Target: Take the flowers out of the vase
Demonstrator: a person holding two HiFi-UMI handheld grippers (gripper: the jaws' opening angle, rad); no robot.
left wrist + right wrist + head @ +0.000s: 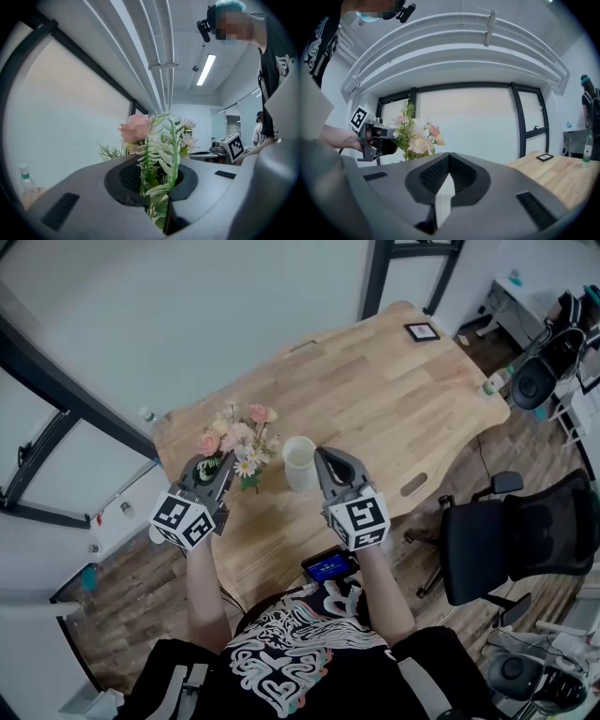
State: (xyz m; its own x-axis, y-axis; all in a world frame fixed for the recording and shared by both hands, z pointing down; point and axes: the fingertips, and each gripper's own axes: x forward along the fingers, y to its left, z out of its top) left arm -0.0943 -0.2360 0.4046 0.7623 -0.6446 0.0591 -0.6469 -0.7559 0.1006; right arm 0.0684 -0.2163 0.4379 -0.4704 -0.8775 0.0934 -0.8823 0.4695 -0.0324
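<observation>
Left gripper [226,468]: jaws closed down on the green stems of the flowers [239,440]. Only a narrow slit remains between the jaws, and the stems fill it.
Stems vs. left jaws: in the left gripper view the stems and pale fern fronds rise straight out of the slit. The pink rose and small white daisies stand above and beyond the tips.
Flower heads: the pink, peach and white blooms fan out past the left gripper's tips over the table [375,390], tilted away from the person.
Flowers vs. vase: the bunch sits just beside the vase [300,465], on its left in the head view. It is outside the mouth, with no stem inside that I can see.
Right gripper [321,458]: jaws together, pinching a thin white wall that I read as the side of the vase. The right gripper view shows a white sliver clamped in the seam between the jaws.
Vase: white, upright on the table near the person's edge. The mouth is open, and the right gripper's tips are on its right side.
Cross-check: the right gripper view shows the left gripper off to its left with the bouquet standing up from it.
Also on the table: a small dark picture frame [422,331] at the far end, well apart from the vase.
Beside the table: a black office chair [525,540] on the person's right.
</observation>
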